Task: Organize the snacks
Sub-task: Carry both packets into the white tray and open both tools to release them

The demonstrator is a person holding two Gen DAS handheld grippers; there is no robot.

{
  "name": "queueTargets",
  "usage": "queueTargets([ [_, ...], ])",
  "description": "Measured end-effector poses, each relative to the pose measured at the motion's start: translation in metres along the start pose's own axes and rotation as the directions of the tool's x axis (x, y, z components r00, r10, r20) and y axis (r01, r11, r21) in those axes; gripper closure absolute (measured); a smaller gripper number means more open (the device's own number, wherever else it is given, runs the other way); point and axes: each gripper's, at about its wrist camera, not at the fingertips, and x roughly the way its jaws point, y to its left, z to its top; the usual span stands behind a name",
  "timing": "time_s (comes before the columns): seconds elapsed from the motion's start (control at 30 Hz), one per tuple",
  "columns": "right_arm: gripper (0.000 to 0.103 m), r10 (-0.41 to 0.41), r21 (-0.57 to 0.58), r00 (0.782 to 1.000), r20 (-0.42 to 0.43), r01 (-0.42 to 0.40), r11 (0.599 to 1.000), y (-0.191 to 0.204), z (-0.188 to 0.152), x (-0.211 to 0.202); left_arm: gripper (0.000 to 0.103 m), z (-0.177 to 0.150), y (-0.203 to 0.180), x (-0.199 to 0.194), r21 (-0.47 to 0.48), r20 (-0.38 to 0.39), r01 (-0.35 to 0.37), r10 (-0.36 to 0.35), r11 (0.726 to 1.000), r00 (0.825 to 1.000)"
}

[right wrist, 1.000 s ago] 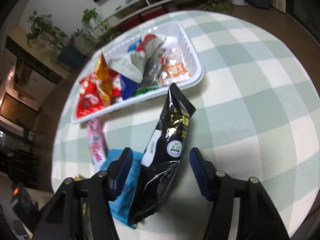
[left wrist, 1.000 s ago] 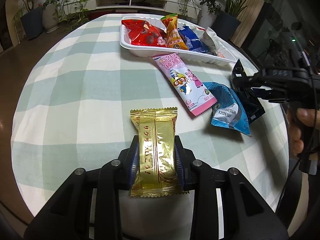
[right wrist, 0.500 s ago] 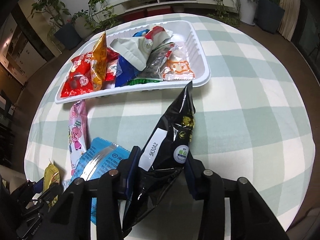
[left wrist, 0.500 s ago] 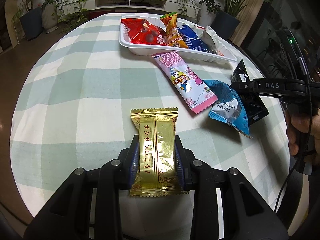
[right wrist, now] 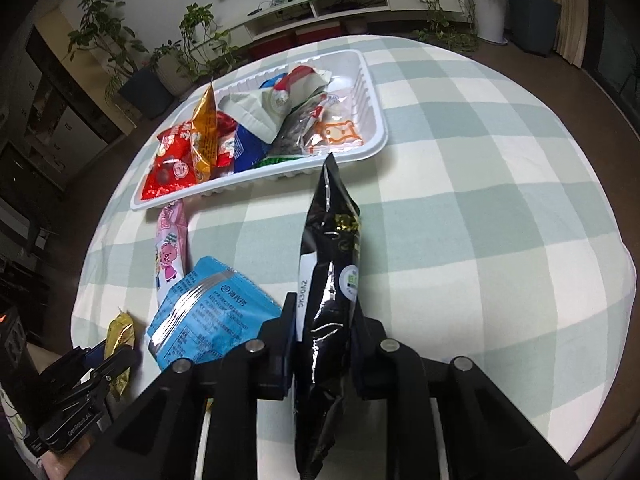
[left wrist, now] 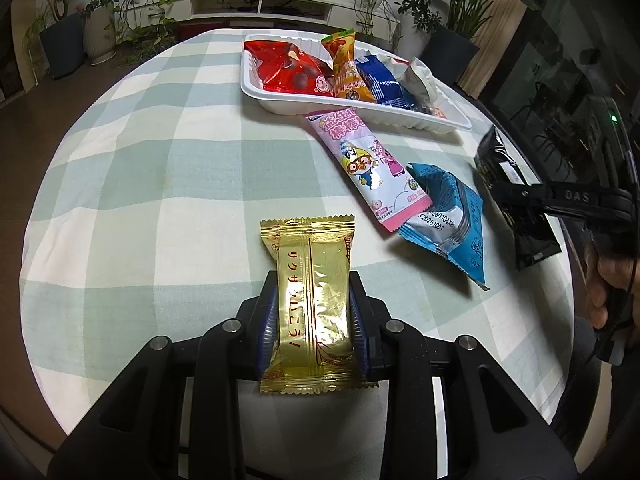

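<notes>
Left gripper (left wrist: 312,320) jaws clamp a crinkly gold foil packet (left wrist: 310,304); right gripper (right wrist: 325,344) jaws, just closing, pinch a glossy black pouch (right wrist: 330,280).

The gold wrapper (left wrist: 310,304) at the frame's lower centre is glossy foil, as is the black pouch (right wrist: 328,300). The checked tablecloth (left wrist: 160,184) looks matt woven cloth; the white tray (left wrist: 280,102), upper centre, is smooth ribbed plastic.

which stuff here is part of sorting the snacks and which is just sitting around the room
Part of the job:
- white tray with snacks in it
- gold packet in left gripper
- black packet in right gripper
- pink packet and blue packet, loose on the table

Just around:
- checked tablecloth
- potted plants
- low white shelf
</notes>
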Motion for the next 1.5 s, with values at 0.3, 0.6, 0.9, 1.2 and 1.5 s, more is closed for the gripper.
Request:
queueTargets([
  [0.3,0.080,0.059,0.015,0.998,0.026,-0.059,0.998,-0.005,-0.010,-0.014,0.074,0.001,0.002,-0.013,-0.010,0.037,0.010,-0.010,1.000,0.999],
  [0.6,0.080,0.130,0.063,0.989,0.065,-0.134,0.989,-0.020,-0.014,-0.038,0.074,0.019,0.012,-0.039,-0.066,0.095,0.086,-0.079,0.994,0.992],
  [0.9,0.080,0.060,0.194,0.978,0.201,-0.100,0.976,-0.079,0.032,-0.085,0.074,0.087,0.035,-0.069,-0.071,0.189,0.071,-0.056,0.995,0.980],
  [1.2,0.080,0.187,-0.043,0.936,0.299,-0.183,0.982,0.004,0.117,-0.111,0.074,0.195,0.013,-0.071,0.030,0.258,0.024,-0.031,0.999,0.966],
  [1.5,0.080,0.257,-0.174,0.937,0.237,-0.219,0.960,0.084,0.177,-0.066,0.074,0.253,0.000,-0.011,0.038,0.209,0.059,-0.066,0.998,0.976],
])
